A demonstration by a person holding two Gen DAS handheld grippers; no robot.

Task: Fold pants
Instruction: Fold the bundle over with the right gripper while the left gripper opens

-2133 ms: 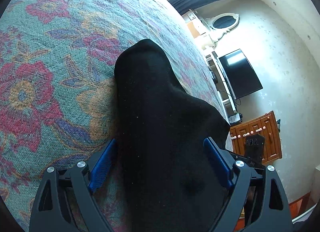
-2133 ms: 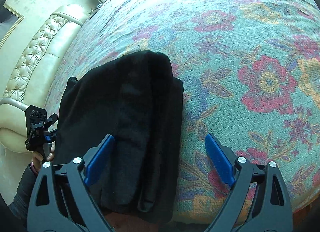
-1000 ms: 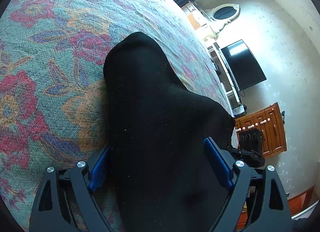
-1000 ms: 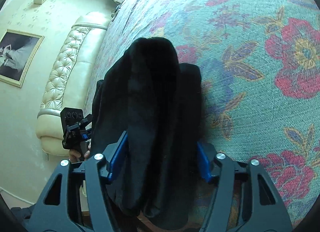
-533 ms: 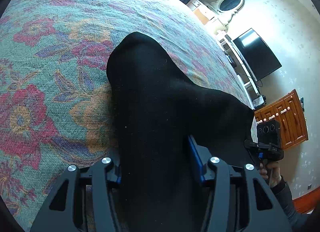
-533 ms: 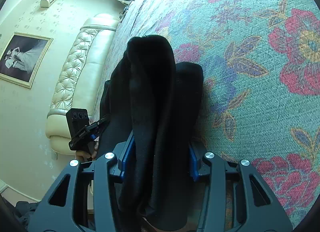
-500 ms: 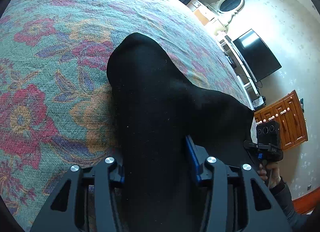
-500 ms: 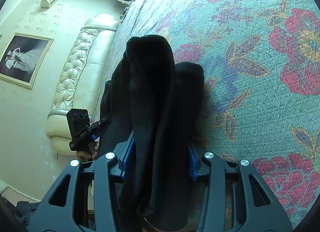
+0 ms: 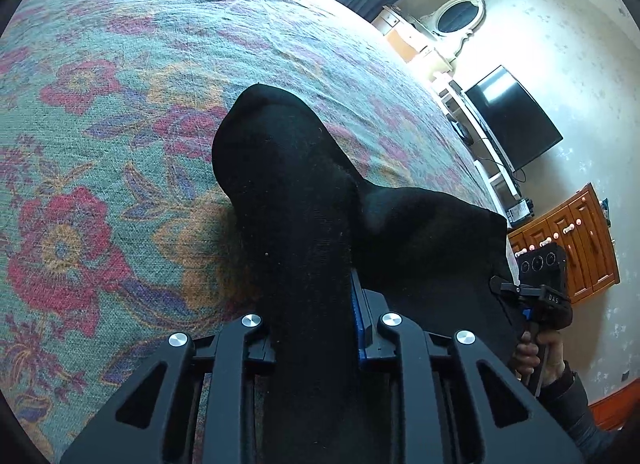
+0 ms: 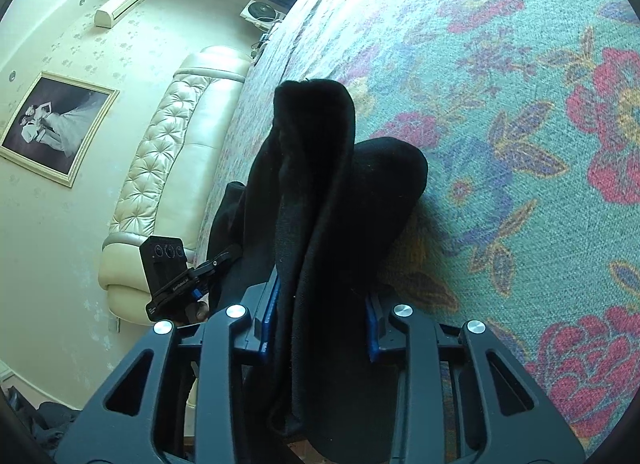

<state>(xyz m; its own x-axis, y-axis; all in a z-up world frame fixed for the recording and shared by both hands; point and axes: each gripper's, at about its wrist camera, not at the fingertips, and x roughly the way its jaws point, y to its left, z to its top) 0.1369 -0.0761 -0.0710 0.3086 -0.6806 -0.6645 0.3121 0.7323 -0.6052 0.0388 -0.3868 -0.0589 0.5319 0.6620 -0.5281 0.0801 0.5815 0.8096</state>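
Our left gripper [image 9: 316,328] is clamped on the black pants [image 9: 304,200], its blue-padded fingers [image 9: 356,320] pressed in against a thick fold of the cloth that rises between them and runs forward, away from the camera. Our right gripper [image 10: 320,324] grips the same pants [image 10: 332,192] in the same way, with a bunched stack of dark layers pinched between its pads [image 10: 270,314]. From the left wrist view we see the pants lifted a little at the held end, their far rounded end resting on the floral bedspread [image 9: 100,144], and a flatter part of the garment spreading off to the right of the held fold. Just beyond that flatter part, at the right edge of the pants, we see the other gripper [image 9: 540,284] and the hand [image 9: 536,356] that carries it. From the right wrist view the pants stand in two humps above the bedspread [image 10: 520,124], and to the left of the pants we see the opposite gripper [image 10: 172,272]. Farther left of the pants lies the cream tufted headboard [image 10: 160,152], and beyond it a framed picture [image 10: 56,128] hangs on the wall. In the left wrist view, well to the right of the pants, a dark television [image 9: 512,116] and a wooden cabinet [image 9: 576,240] stand against the wall.
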